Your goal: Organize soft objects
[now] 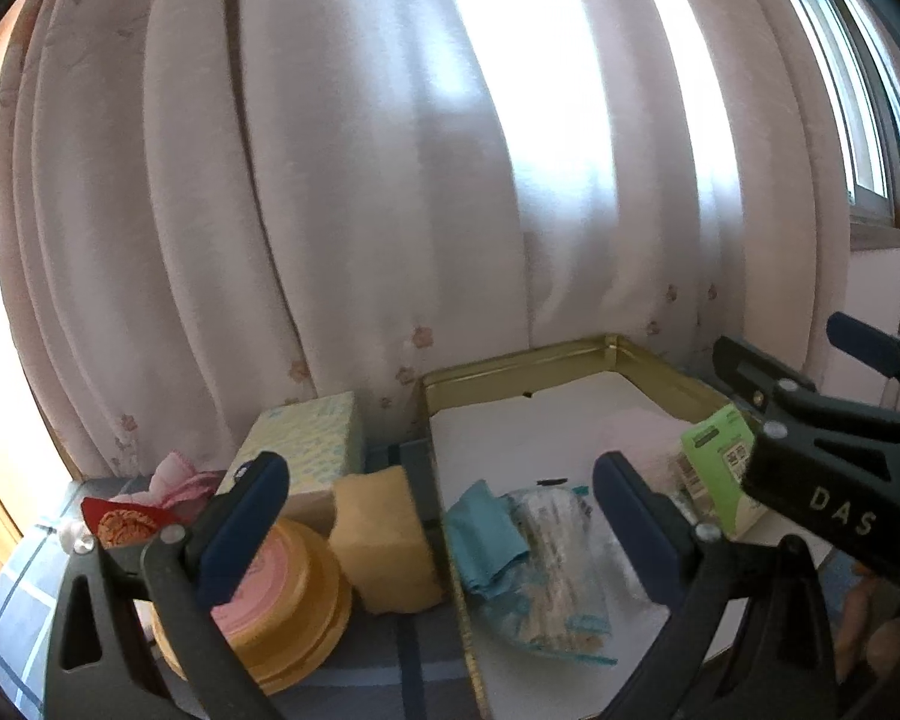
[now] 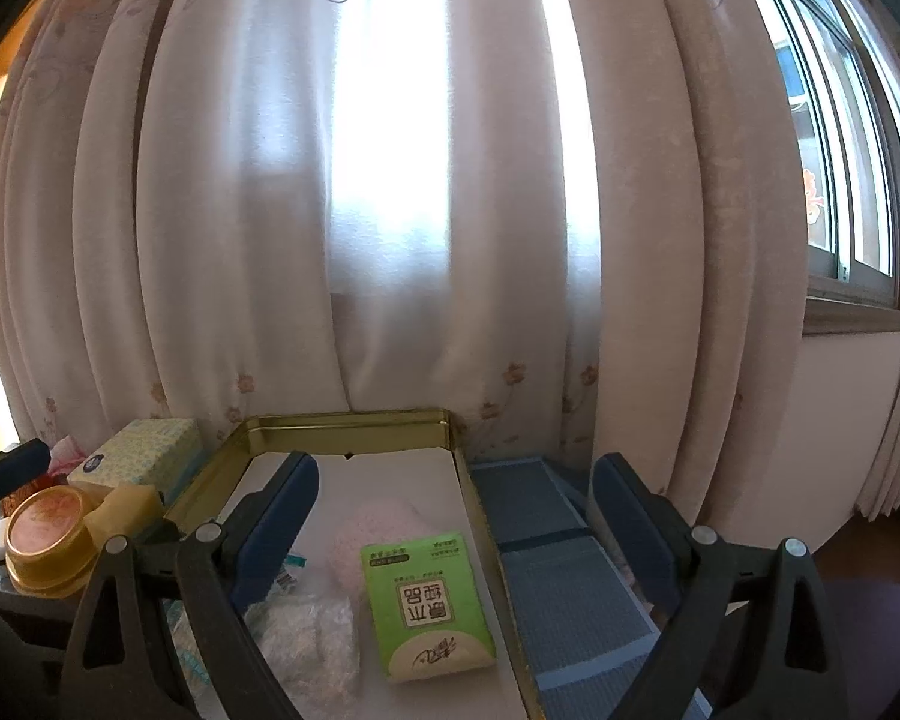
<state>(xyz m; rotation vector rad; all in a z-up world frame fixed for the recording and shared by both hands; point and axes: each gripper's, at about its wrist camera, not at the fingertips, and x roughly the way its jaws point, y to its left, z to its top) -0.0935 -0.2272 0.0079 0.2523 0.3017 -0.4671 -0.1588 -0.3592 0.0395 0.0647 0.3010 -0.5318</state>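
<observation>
At ten o'clock of my spread, empty left hand-held gripper (image 1: 441, 516), the yellow sponge (image 1: 384, 543) sits beside the gold tray (image 1: 513, 360); I'd pinch it gently (right hand-held gripper (image 2: 456, 525) released too).

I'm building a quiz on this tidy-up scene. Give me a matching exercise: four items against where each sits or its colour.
Things:
1. green tissue pack
2. yellow sponge
3. round yellow tin
4. teal cloth

Descriptions:
A. inside the gold tray, printed face up
B. outside the tray, pink lid
C. inside the tray, crumpled beside a clear plastic packet
D. outside the tray, against its left wall

Pairs: 1-A, 2-D, 3-B, 4-C
</observation>
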